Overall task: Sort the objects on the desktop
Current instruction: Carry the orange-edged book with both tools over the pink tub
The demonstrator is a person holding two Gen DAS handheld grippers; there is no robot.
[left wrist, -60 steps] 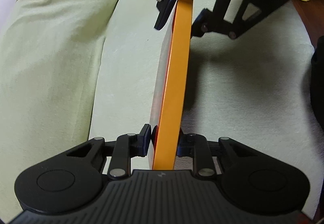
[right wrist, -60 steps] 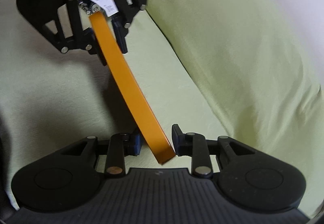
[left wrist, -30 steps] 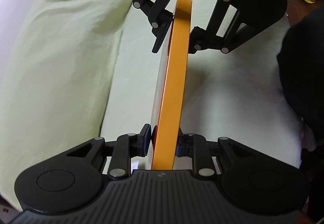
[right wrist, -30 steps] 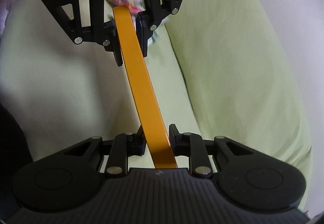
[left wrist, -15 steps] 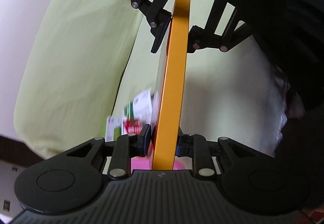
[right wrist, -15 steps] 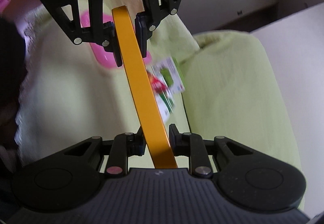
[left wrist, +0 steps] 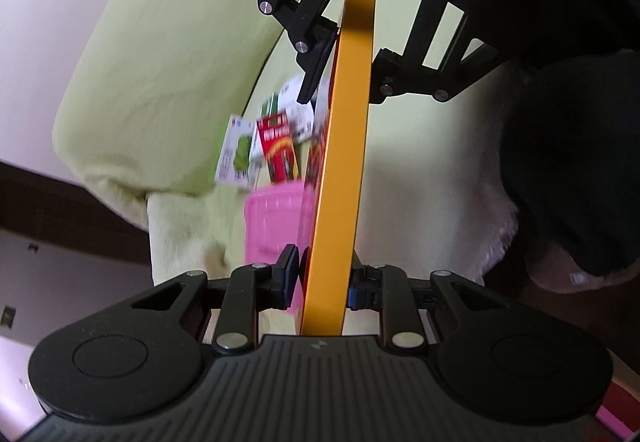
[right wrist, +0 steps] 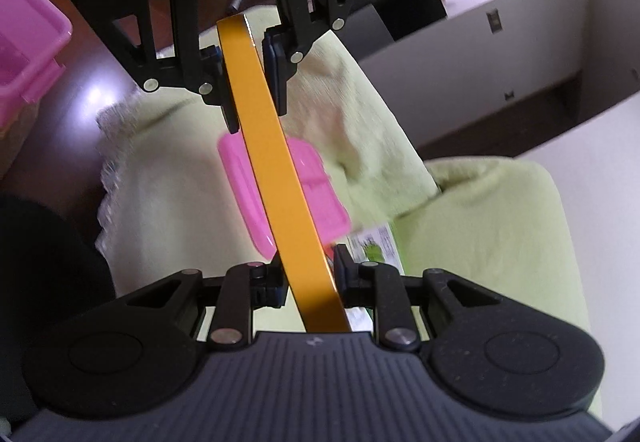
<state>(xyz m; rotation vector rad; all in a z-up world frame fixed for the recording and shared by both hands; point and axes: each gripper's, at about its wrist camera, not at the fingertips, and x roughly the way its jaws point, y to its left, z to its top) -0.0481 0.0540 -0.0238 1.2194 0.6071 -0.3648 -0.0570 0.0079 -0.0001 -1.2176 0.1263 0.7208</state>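
A flat orange board (left wrist: 344,162), seen edge-on, is held in the air between both grippers. In the left wrist view my left gripper (left wrist: 323,278) is shut on its near end and my right gripper (left wrist: 346,70) is shut on its far end. In the right wrist view the board (right wrist: 276,170) runs from my right gripper (right wrist: 308,278) up to my left gripper (right wrist: 248,82). Under the board lie a pink container (left wrist: 272,218) and printed packets (left wrist: 276,138), both blurred. The right wrist view shows the same pink piece (right wrist: 320,194) and a packet (right wrist: 376,246).
Light green cushions (left wrist: 160,62) and a pale fringed cloth (right wrist: 168,194) cover the surface below. A second pink box (right wrist: 24,42) sits at the upper left of the right wrist view. A person's dark clothing (left wrist: 568,142) fills the right side. A white wall unit (right wrist: 500,54) stands behind.
My right gripper closed on the board's end. Both grippers then carried the board along the cushions, and the pink container and packets came into view beneath it.
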